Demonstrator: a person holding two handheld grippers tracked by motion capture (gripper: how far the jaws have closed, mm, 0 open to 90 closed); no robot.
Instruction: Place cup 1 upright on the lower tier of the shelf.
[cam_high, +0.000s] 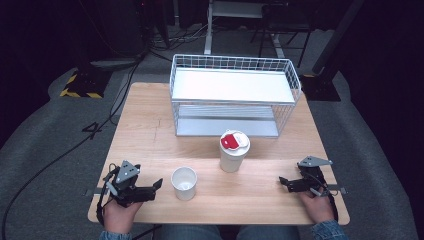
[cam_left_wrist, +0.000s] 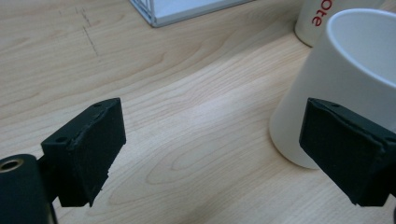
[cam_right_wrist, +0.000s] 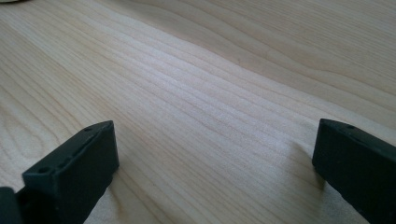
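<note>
High view: a white wire basket stands at the table's far side, a lidded cup before it. Left gripper, jaws apart and empty, points at the open white cup just beside it. Right gripper rests wide open near the front edge.

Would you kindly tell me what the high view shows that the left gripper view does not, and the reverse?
High view alone: the right gripper, the red lid on the tall cup, and the whole wire basket. Left gripper view alone: the red lettering on that cup, and bare wood between the open jaws. Both share the open white cup beside the left gripper and the wooden table.
</note>
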